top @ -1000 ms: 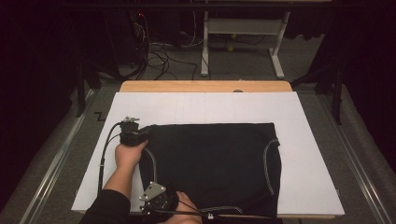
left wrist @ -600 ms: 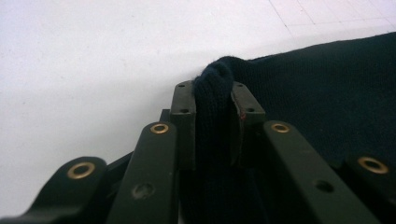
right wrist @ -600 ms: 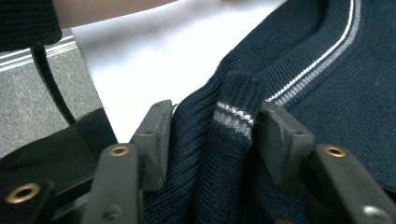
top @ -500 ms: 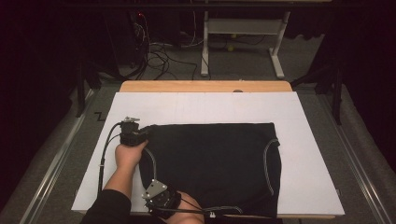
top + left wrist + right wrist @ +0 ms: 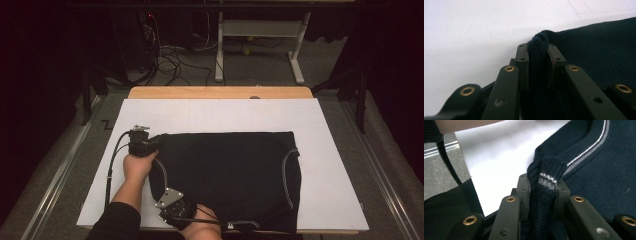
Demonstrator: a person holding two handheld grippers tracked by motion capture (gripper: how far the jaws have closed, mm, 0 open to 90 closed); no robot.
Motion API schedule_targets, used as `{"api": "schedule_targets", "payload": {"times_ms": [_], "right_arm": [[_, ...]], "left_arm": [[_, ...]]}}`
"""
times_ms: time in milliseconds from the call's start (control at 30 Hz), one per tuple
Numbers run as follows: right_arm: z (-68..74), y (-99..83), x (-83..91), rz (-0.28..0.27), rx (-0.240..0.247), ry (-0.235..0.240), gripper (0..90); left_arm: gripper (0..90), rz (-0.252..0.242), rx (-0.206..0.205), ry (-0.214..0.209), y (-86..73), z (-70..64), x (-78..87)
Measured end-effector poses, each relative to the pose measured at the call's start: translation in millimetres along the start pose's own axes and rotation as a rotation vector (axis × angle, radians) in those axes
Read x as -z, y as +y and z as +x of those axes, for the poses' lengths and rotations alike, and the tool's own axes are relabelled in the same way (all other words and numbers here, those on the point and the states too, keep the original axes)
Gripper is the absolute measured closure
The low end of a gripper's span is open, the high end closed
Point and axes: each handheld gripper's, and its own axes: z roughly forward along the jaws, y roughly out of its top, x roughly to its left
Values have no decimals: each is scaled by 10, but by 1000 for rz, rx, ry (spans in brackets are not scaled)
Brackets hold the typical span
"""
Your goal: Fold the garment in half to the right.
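Note:
A dark navy knitted garment (image 5: 230,177) with pale striped edging lies flat on the white table cover (image 5: 210,117). At its far left corner my left gripper (image 5: 150,146) is shut on a pinched fold of the knit (image 5: 537,47), seen bunched between the jaws in the left gripper view. At the garment's near left edge my right gripper (image 5: 172,207) is shut on a ribbed, grey-striped hem (image 5: 547,176). The striped trim (image 5: 586,150) curves away past those jaws.
The wooden table edge (image 5: 220,92) shows beyond the white cover. Metal rails (image 5: 55,175) run along both sides of the table. Cables (image 5: 170,57) and a white desk frame (image 5: 260,35) stand on the floor behind. White cover lies bare left of and beyond the garment.
The right gripper has shifted slightly along the near left edge of the garment. The left gripper has stayed at the far left corner.

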Motion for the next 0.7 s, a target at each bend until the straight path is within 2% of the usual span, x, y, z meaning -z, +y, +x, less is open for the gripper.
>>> {"api": "schedule_targets", "payload": {"times_ms": [233,400,600,700], "right_arm": [[-28,-16,10,-18,2,18,742],[-40,-23,31,-28,10,26,747],[-52,-27,104,-76,-6,29,748],[-51,-28,156,-99,1,14,747]], "left_arm": [[714,-1,2,-5,-2,7,1],[714,-2,25,-22,-2,29,3],[714,-5,36,-35,-3,47,5],[713,-5,32,-29,-5,41,8]]}}
